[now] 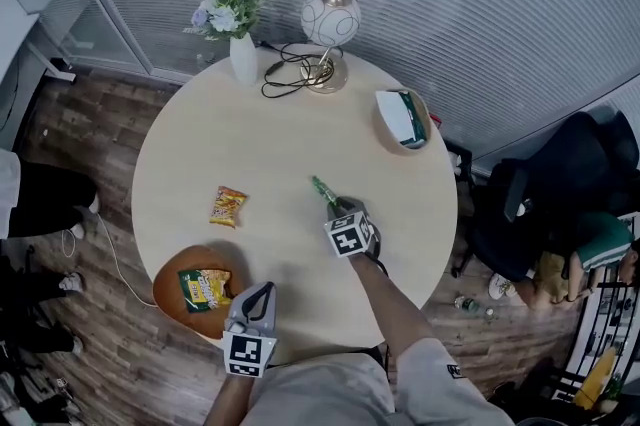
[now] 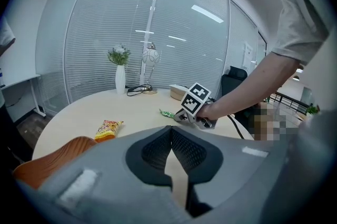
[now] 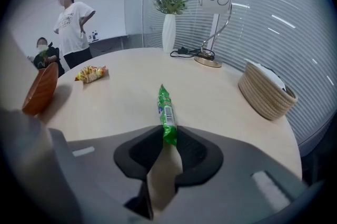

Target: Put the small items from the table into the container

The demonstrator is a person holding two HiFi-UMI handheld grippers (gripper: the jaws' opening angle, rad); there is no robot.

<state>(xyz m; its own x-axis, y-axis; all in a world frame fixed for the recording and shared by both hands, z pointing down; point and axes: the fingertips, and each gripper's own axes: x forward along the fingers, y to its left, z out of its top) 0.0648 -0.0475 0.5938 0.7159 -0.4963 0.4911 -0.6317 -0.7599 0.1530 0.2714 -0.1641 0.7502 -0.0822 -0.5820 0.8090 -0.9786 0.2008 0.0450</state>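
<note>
A green stick-shaped packet [image 1: 322,189] lies flat on the round table [image 1: 290,134]. My right gripper [image 1: 336,207] points down at it. In the right gripper view the packet's [image 3: 165,110] near end lies between the pads of that gripper [image 3: 168,139], which stand apart at its two edges. An orange snack packet [image 1: 228,206] lies to the left. The brown bowl [image 1: 172,276] at the front left holds another snack packet [image 1: 205,288]. Just right of the bowl, my left gripper [image 1: 250,302] is shut and empty, its pads [image 2: 158,145] meeting.
A woven basket [image 1: 403,119] with a white and green item stands at the back right. A globe lamp [image 1: 330,22] with its cable and a vase of flowers [image 1: 240,39] stand at the back. An office chair [image 1: 540,204] is beyond the table's right edge.
</note>
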